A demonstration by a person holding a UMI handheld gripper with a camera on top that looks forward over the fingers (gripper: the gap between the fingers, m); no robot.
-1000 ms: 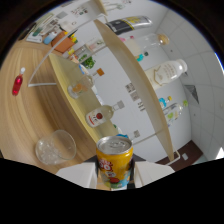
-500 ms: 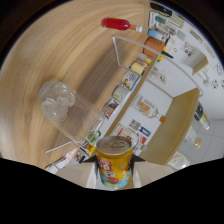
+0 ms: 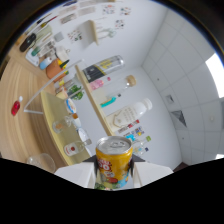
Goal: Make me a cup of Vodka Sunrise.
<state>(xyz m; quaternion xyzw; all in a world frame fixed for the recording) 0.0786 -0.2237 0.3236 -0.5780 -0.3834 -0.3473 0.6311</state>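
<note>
i have the gripper (image 3: 114,172) clenched on the yellow juice can (image 3: 114,162), both fingers pressing its sides, can upright with its top showing. compared with half a second ago the view has swung off the wooden counter (image 3: 17,120) and up toward the shelves of bottles (image 3: 102,67) and the white wall, so the can is lifted and being turned. the clear glass (image 3: 41,162) now sits low, beside the fingers, which suggests the pour hasn't started.

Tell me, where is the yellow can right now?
In the gripper view, the yellow can sits upright between the claw's two fingers, which press on its sides, with the wooden shelf of bottles beyond it.
</note>
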